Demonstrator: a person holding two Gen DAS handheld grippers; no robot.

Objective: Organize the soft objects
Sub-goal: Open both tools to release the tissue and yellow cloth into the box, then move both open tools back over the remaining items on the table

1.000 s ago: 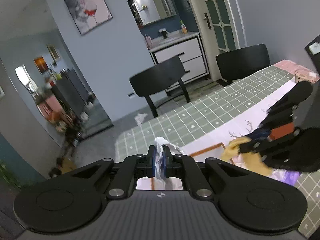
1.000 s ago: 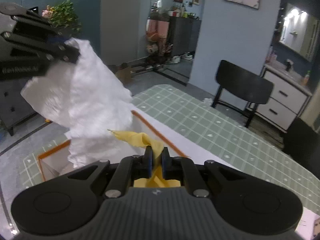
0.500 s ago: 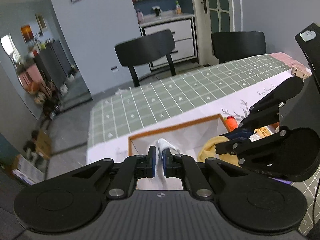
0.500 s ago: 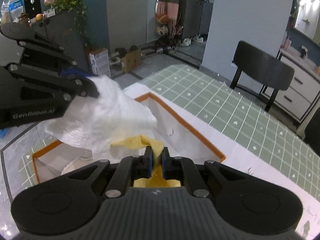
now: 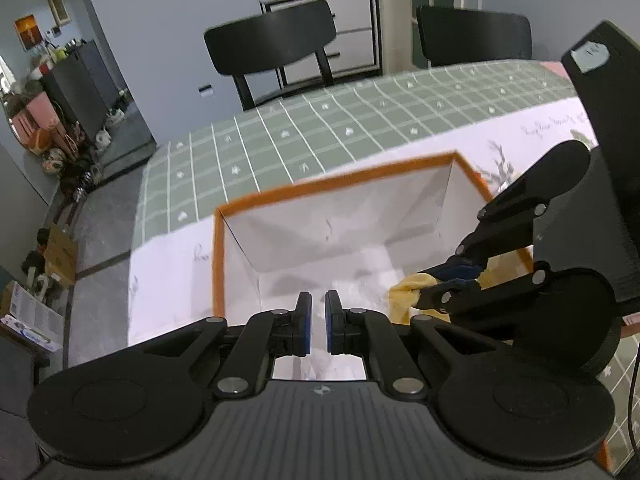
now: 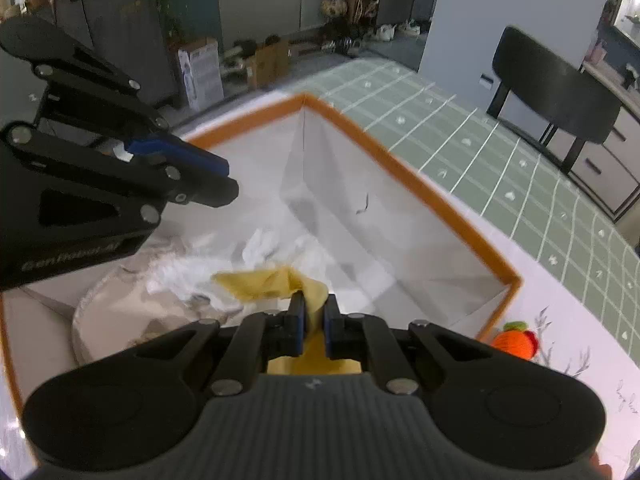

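Inside box (image 6: 404,168), yellow cloth (image 6: 272,282) leftward-trailing.

box (image 5: 452,184) open on top, chairs (image 5: 276,46) beyond

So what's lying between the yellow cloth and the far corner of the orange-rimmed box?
In the right wrist view, crumpled white fabric lies just past the yellow cloth; beyond it, only bare white lining up to the far corner of the box.
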